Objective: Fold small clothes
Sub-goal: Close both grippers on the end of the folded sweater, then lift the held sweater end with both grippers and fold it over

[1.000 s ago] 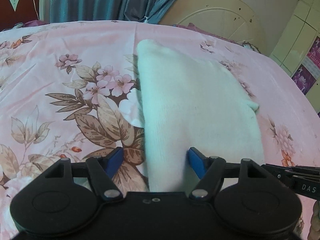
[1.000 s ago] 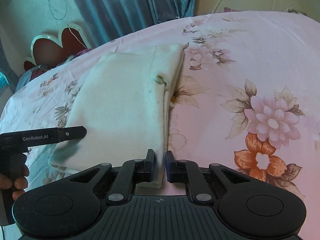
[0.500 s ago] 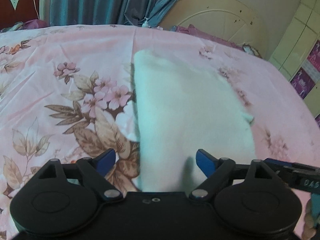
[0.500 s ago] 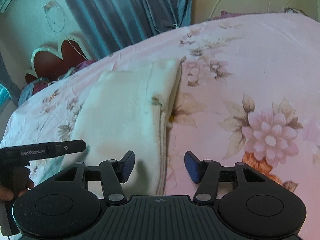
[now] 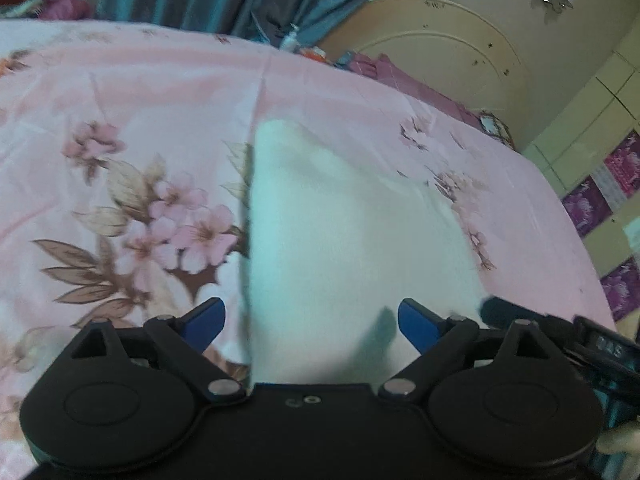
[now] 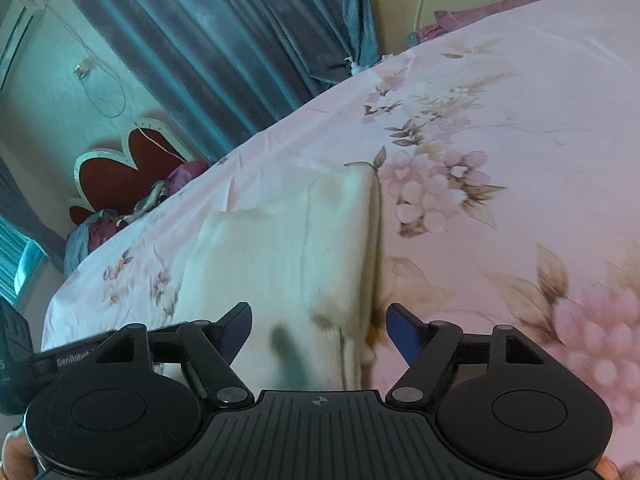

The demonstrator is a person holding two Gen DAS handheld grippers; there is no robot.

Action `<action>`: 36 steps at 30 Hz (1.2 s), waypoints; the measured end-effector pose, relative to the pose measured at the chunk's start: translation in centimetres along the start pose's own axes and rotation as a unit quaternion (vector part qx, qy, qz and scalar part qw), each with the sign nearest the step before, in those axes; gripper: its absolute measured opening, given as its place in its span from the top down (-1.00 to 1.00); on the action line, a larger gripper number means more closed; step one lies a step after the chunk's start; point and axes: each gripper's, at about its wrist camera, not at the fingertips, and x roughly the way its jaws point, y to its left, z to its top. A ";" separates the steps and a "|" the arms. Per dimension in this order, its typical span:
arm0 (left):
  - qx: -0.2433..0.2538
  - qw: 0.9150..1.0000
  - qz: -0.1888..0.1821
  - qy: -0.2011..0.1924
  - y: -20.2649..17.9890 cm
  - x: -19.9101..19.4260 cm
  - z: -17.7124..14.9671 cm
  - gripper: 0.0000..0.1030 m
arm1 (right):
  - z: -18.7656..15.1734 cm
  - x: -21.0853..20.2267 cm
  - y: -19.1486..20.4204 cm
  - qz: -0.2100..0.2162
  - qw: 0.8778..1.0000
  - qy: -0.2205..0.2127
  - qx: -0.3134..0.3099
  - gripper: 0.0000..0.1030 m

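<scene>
- As seen from the left wrist, the left tongs are spread wide and are opening further, with nothing pinched; the near edge of the folded white garment lies flat on the bed just ahead, partly between the blue tips, which do not press it.
- To the right of these tongs, the other tool is glimpsed at the frame edge, beside the garment's right corner.
- From the right wrist, the right tongs are likewise released and opening; the garment's layered right edge lies between and just beyond their tips, untouched.
- Left of these tongs, a dark tool bar is seen over the garment's near left part.
- Both tools are judged to be held apart at the two near corners so that the finished fold is left lying undisturbed.
</scene>
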 end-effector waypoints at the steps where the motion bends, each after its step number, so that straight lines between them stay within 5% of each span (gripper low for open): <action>1: 0.000 1.000 -0.003 0.006 0.1 0.5 0.1 -0.78 | 0.2 0.6 -0.2 0.002 1.000 0.005 0.005 -0.42; 10: 0.010 1.000 -0.028 0.002 0.4 2.4 0.6 -0.60 | 0.3 3.9 -0.9 0.014 1.000 0.017 0.003 -0.41; 14: 0.010 1.000 -0.021 0.007 -0.3 2.7 1.0 -0.25 | 0.6 4.3 -0.4 0.019 0.999 0.028 -0.007 0.10; 21: 0.020 1.000 -0.007 0.008 -1.1 3.1 1.3 -0.10 | 0.6 4.9 -0.1 0.010 0.999 0.030 -0.023 0.12; 26: 0.035 0.999 0.000 -0.001 -1.9 2.4 1.3 0.17 | 0.5 4.1 0.8 0.009 0.999 0.020 -0.027 0.37; 36: 0.066 0.998 0.012 -0.021 -3.7 1.2 1.2 0.33 | 0.9 2.8 1.8 0.025 0.999 0.006 -0.021 0.40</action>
